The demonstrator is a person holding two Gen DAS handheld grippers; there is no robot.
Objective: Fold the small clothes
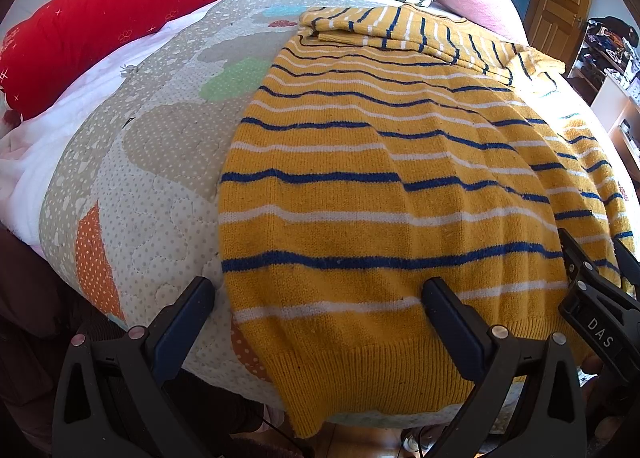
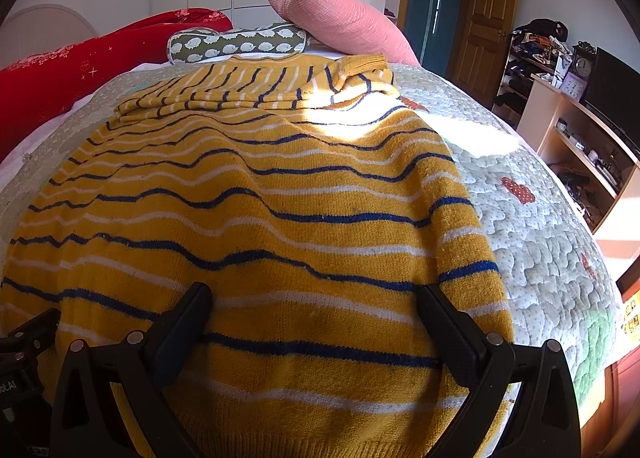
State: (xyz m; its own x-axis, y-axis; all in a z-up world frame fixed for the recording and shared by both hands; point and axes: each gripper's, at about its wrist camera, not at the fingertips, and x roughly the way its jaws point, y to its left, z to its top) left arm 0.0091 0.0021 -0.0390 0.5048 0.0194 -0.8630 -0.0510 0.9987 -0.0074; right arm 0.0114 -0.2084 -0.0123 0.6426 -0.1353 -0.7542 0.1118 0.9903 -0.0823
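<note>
**Sweater half prepped, bottom fold not started**

Yellow striped sweater (image 1: 360,178) lies flat on the quilted bed cover (image 1: 152,162), hem toward the cameras and hanging slightly over the bed edge. Sleeves look already folded in across the chest, stacked near the collar at the far end; right-side sleeve cuff (image 2: 362,62) sticks up a bit. Right edge of the body seems tucked inward too. Judging by that, side folds are done; the hem-to-collar fold is left, maybe one more halving.

Left gripper (image 1: 318,308) sits low at the hem's left corner, fingers wide apart, one finger off the fabric over the quilt, the other over the knit. Holding nothing. Right gripper (image 2: 316,312) hovers over the hem's right part, fingers also spread wide, nothing clamped. Both point forward along the sweater, roughly level, side by side, near each other.

Red bolster (image 1: 100,18), hedgehog-print cushion (image 2: 240,42), pink pillow (image 2: 340,18) at the far end.
</note>
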